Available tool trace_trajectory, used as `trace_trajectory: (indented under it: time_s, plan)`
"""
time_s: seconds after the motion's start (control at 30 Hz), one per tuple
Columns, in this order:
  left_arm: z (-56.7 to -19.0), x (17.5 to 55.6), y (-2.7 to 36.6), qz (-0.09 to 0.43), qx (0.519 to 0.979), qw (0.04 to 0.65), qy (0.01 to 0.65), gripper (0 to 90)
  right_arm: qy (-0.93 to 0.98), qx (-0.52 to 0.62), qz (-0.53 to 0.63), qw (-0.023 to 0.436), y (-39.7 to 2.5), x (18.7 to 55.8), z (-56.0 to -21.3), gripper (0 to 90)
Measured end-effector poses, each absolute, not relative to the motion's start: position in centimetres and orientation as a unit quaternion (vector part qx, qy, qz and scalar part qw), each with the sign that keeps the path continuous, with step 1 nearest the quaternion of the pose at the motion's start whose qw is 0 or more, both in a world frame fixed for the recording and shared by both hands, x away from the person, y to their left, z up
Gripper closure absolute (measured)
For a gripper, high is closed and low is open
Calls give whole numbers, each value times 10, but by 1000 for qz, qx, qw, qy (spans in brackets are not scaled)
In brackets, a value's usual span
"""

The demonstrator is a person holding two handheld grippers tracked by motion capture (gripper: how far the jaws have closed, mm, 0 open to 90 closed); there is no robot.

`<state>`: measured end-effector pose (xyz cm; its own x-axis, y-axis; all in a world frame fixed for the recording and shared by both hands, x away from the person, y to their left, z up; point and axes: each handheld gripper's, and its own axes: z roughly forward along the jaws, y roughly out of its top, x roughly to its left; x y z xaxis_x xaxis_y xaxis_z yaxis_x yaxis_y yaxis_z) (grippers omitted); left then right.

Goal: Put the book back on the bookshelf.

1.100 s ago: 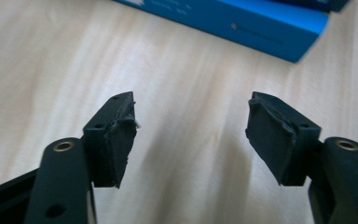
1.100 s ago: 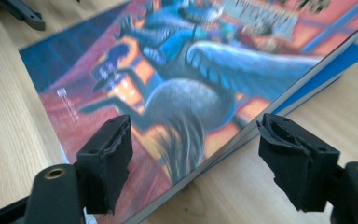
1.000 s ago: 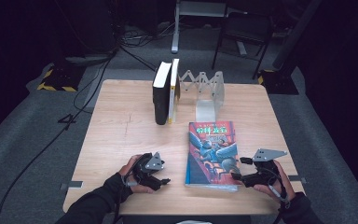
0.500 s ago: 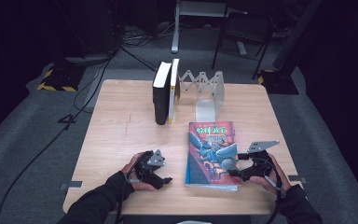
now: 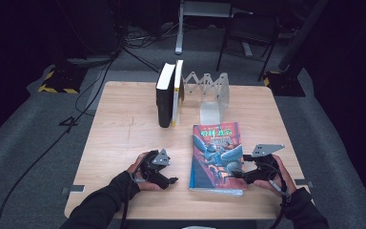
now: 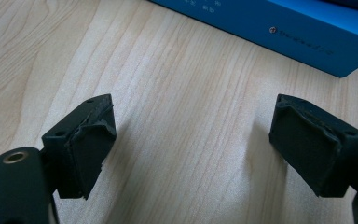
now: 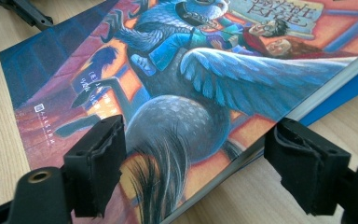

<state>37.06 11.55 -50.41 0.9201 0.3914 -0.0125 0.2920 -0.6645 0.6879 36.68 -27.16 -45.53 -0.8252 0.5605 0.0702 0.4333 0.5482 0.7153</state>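
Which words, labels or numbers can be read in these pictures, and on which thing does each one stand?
No text here can be quoted with certainty.
Illustrated book, front cover: large Chinese title characters at the top; too blurred in the right gripper view and too small in the high view.
Same cover, left edge: small white vertical characters and a logo; too small.
Blue spine of the book: small white print with a round mark; blurred.
Standing books: no readable lettering.

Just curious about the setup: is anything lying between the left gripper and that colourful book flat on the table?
No. In the high view, bare wooden table separates the left gripper from the book.
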Motion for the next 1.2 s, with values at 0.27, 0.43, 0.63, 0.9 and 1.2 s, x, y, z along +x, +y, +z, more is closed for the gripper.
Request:
trace_trajectory:
  time_s: [0.27,0.43,0.63,0.9,1.2]
  plan:
    - [-504,370,115,69,909,364,189,150,879,299,366,67,-278,366,-453,224]
    - [-504,371,114,69,909,364,191,147,877,305,370,34,-282,364,-456,203]
    - [-504,381,109,69,909,364,190,145,878,297,372,46,-279,364,-456,203]
    - [-504,402,96,68,911,361,185,133,876,291,381,58,-277,363,-453,289]
    - [-504,416,85,72,909,362,194,144,868,264,416,62,-274,363,-440,328]
